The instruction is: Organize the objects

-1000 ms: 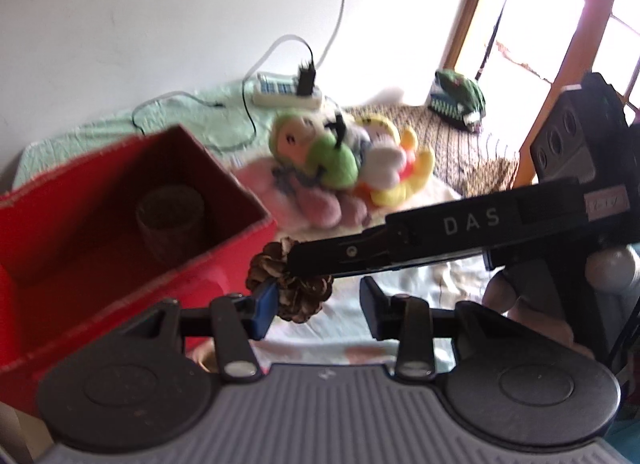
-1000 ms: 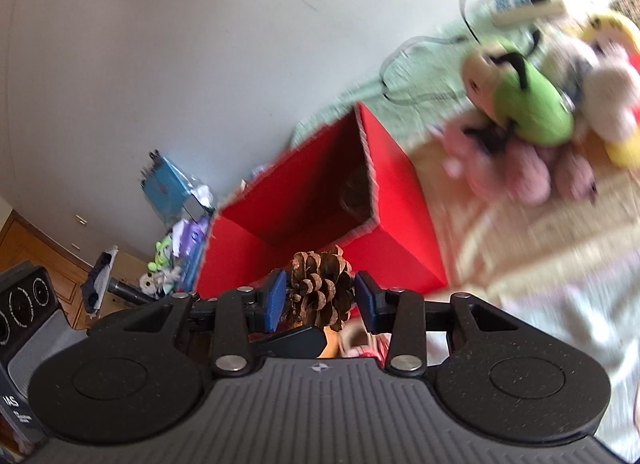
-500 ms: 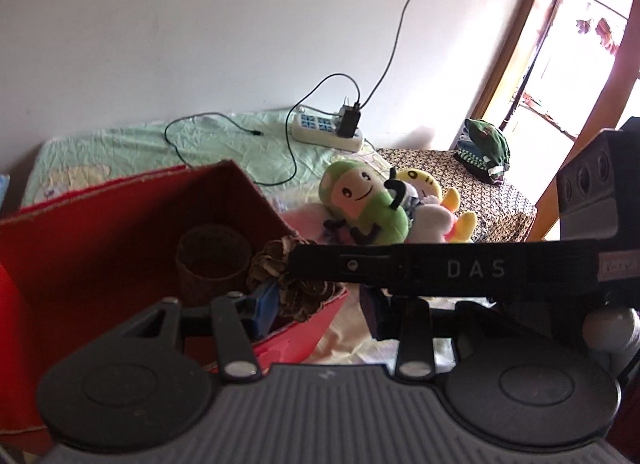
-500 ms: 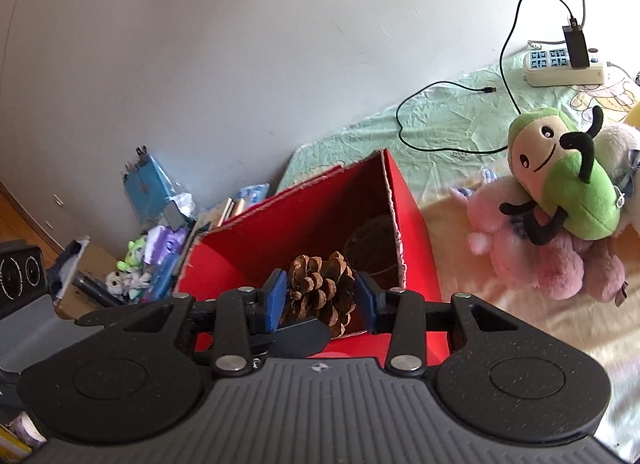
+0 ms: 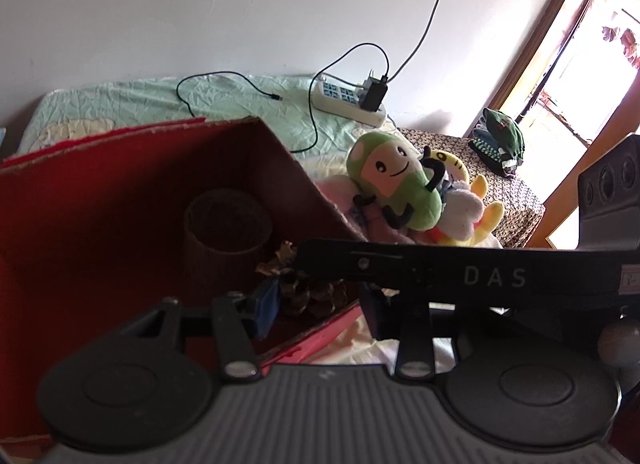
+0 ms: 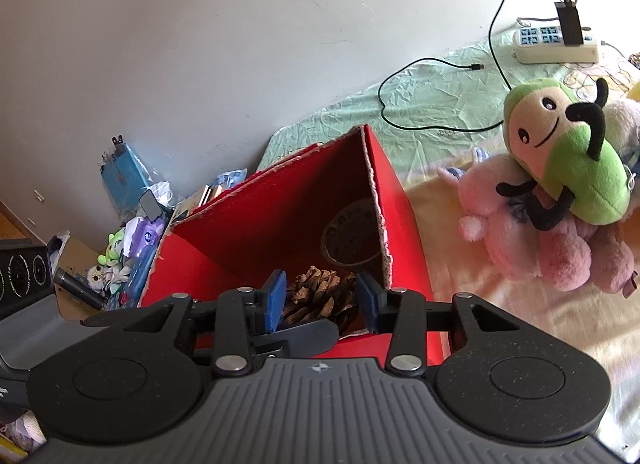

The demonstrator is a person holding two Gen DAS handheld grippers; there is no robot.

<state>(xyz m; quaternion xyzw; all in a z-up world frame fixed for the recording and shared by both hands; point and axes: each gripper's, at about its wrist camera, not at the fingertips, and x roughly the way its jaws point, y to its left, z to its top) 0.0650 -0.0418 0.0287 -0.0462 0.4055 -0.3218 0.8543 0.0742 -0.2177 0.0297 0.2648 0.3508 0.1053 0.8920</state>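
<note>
Right gripper (image 6: 321,306) poised over the open red box (image 6: 280,224), its blue pads spread with visible gaps on either side of the pine cone (image 6: 320,300); the fingers appear released, and the cone appears to lie low inside the box, near the front right corner, just in front of a dark round container (image 6: 351,238) that stands on the box floor. In the left wrist view the left gripper (image 5: 320,310) is also spread and holds nothing, with the right tool's black bar crossing directly in front of it and the cone (image 5: 310,292) partly hidden behind that bar. Whether the cone rests fully on the floor of the box cannot be told. Judged risks: a pad may snag the cone's scales on withdrawal and drag it out over the low front edge; the two tools, close together, may collide; a knock against the cardboard wall may shift the box toward the plush toys (image 6: 560,168) beside it.
</note>
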